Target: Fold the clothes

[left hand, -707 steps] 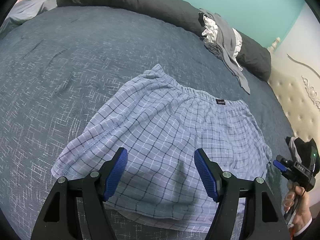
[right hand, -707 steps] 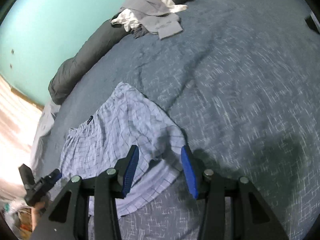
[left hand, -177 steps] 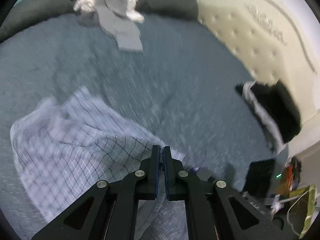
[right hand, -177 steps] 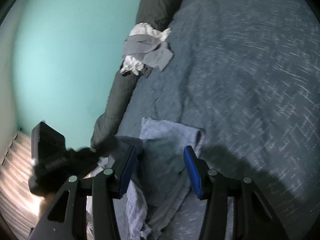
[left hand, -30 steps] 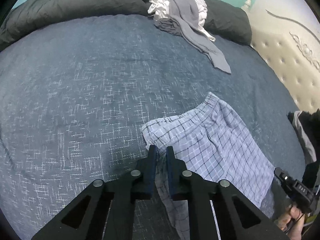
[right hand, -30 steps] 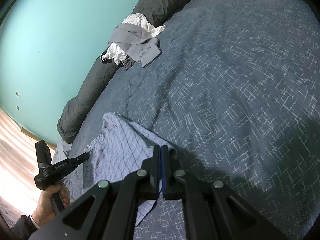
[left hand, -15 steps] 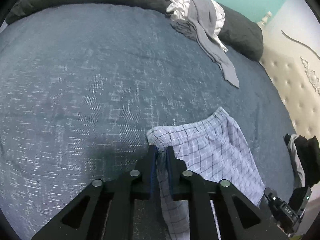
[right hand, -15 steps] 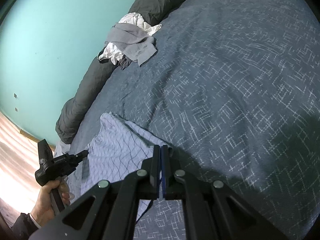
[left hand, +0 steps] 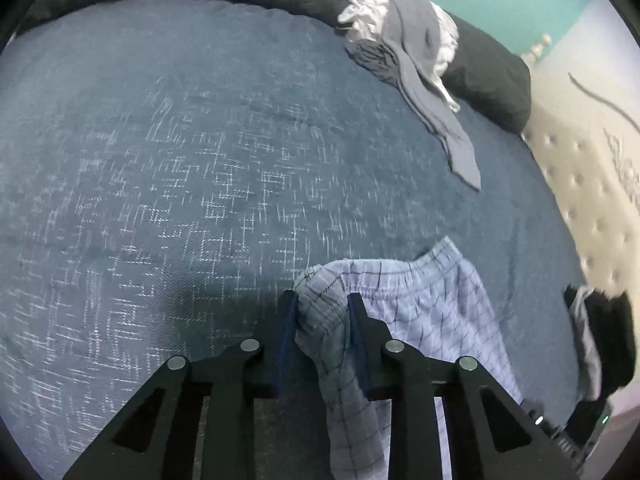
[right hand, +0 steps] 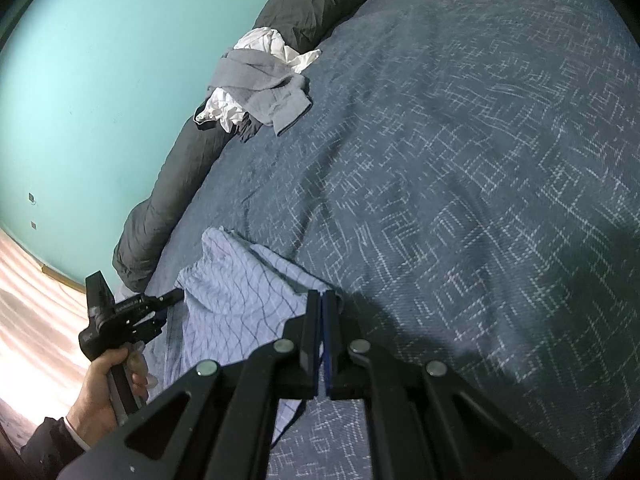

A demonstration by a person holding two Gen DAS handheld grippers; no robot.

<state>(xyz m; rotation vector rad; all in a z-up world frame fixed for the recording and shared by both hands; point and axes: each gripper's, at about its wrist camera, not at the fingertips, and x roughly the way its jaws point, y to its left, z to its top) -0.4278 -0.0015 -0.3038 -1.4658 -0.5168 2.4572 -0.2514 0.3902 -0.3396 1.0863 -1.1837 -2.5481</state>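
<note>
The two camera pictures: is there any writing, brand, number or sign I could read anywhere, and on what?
None can be read.
Checked shorts: no label showing.
Right gripper's body: only small lit dots, no legible figures.
Left gripper's body: dark, no readable marking.
Pile of clothes: no print visible.

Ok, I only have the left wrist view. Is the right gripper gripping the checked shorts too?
Observer: Yes, the right gripper is shut on an edge of the checked shorts.
Operator: Is that edge lifted?
Observer: It seems low, close to the bedspread.
Operator: What's beside the shorts on my side?
Observer: The hand holding the left gripper, whose jaws are opening with the shorts between them.
</note>
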